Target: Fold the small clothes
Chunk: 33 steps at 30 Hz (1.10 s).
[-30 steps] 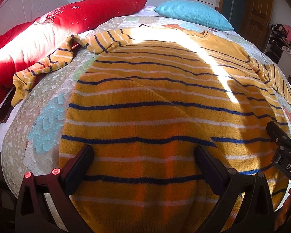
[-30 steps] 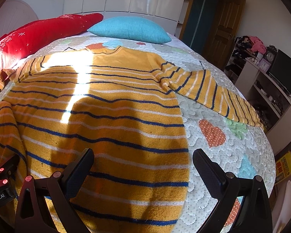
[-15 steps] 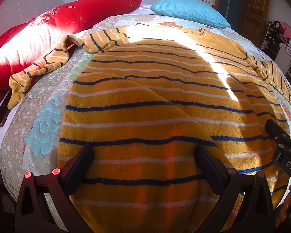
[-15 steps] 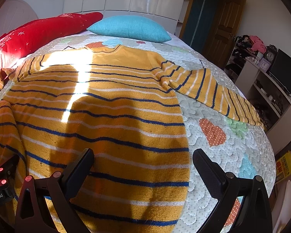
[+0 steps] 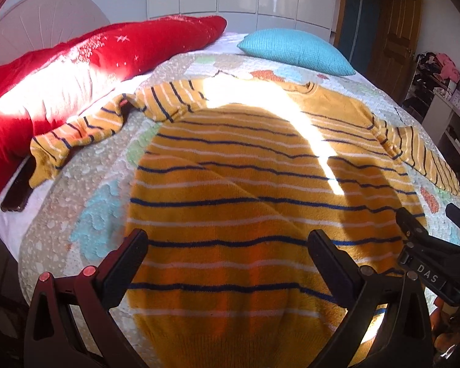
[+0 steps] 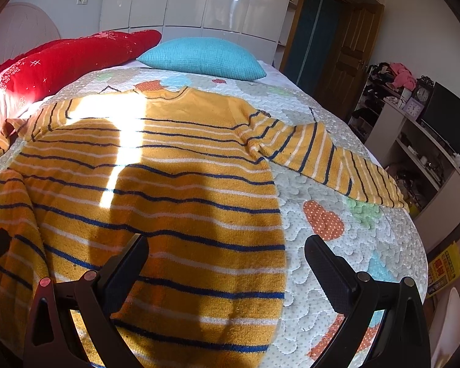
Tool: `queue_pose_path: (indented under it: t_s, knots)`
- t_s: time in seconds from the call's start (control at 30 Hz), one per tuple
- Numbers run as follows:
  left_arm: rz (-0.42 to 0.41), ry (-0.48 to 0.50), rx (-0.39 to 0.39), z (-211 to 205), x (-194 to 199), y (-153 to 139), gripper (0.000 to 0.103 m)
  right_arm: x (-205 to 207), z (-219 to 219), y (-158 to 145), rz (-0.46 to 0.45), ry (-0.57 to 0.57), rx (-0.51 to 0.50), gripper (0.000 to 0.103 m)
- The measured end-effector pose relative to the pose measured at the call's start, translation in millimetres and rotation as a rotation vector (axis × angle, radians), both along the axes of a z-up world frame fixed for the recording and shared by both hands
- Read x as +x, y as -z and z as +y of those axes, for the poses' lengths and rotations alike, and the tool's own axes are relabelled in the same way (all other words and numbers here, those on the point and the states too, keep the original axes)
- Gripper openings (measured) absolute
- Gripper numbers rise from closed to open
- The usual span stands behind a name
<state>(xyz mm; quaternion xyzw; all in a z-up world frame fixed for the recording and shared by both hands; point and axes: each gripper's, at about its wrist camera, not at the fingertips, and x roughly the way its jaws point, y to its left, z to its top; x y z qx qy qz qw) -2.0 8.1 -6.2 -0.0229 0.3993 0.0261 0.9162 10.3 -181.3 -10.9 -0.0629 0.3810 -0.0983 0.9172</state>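
A yellow sweater (image 5: 230,190) with navy and white stripes lies flat, front up, on the quilted bed, both sleeves spread out; it also shows in the right wrist view (image 6: 156,184). Its left sleeve (image 5: 86,132) reaches toward the red pillow. Its right sleeve (image 6: 331,159) runs toward the bed's right edge. My left gripper (image 5: 228,260) is open above the lower left part of the sweater. My right gripper (image 6: 227,263) is open above the sweater's lower right edge. Neither holds anything. The right gripper's body (image 5: 429,254) shows in the left wrist view.
A long red pillow (image 5: 76,64) lies along the left of the bed, a turquoise cushion (image 6: 202,58) at the head. A dark phone (image 5: 18,190) lies at the bed's left edge. Shelves with clutter (image 6: 414,128) and a wooden door (image 6: 346,61) stand to the right.
Both grippers have lifted and pulled back a little from the sweater, so more of the room shows. Both stay open. The sweater has not moved.
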Motion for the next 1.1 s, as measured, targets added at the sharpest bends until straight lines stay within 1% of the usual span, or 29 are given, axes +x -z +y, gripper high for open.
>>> queue_pose_path:
  t_s: [0.1, 0.2, 0.47, 0.6, 0.83, 1.1]
  knots:
    - [-0.039, 0.002, 0.048, -6.9, -8.0, -19.8, 0.103, -2.6, 2.2, -6.4, -0.010, -0.007, 0.001, 0.103]
    - [-0.052, -0.009, 0.094, -12.8, -15.4, -33.2, 0.103, -8.1, 3.1, -16.2, -0.032, -0.011, 0.000, 0.103]
    - [-0.088, -0.032, 0.109, -8.3, -32.5, -54.0, 0.103, -18.2, 0.2, -39.6, -0.087, 0.011, 0.004, 0.103]
    - [-0.097, -0.035, 0.119, -5.8, -37.0, -55.6, 0.103, -18.9, 3.9, -42.9, -0.091, 0.007, -0.001, 0.103]
    - [-0.068, -0.033, 0.119, -4.7, -34.3, -48.4, 0.103, -18.4, 13.3, -39.5, -0.083, -0.019, -0.016, 0.103]
    - [-0.047, -0.025, 0.112, -5.4, -30.4, -41.5, 0.103, -19.4, 5.1, -34.9, -0.095, 0.018, -0.029, 0.103]
